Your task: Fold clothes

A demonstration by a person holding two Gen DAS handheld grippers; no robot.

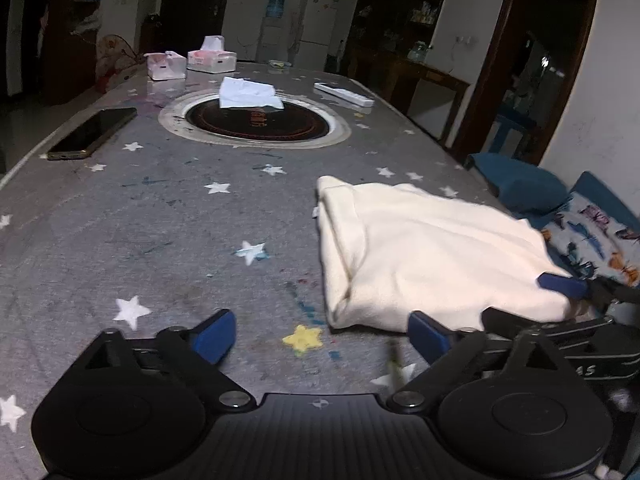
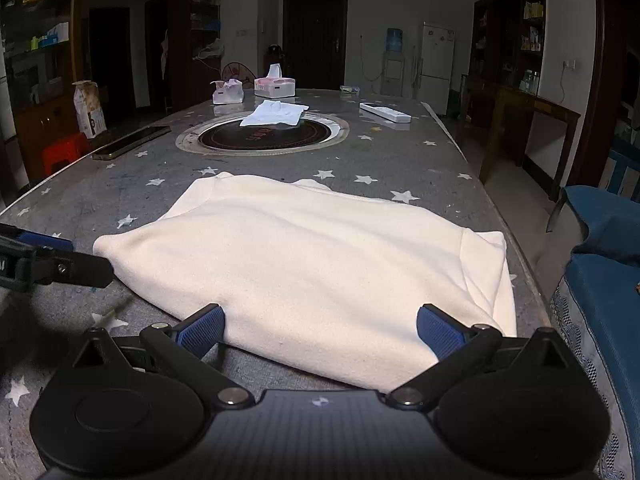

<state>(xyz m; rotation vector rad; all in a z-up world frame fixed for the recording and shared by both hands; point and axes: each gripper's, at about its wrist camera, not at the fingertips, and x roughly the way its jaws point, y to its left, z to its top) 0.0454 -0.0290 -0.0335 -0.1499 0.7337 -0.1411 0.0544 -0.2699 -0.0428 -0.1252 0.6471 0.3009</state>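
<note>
Folded cream garment [image 2: 304, 264] (seemingly fleece), on table [image 2: 380, 152]

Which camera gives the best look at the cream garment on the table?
The right wrist view: the folded cream garment fills the middle of the frame, nearly its whole top surface visible. The left wrist view shows it off to the right, seen from its side, with its near right corner behind the other gripper.
</note>
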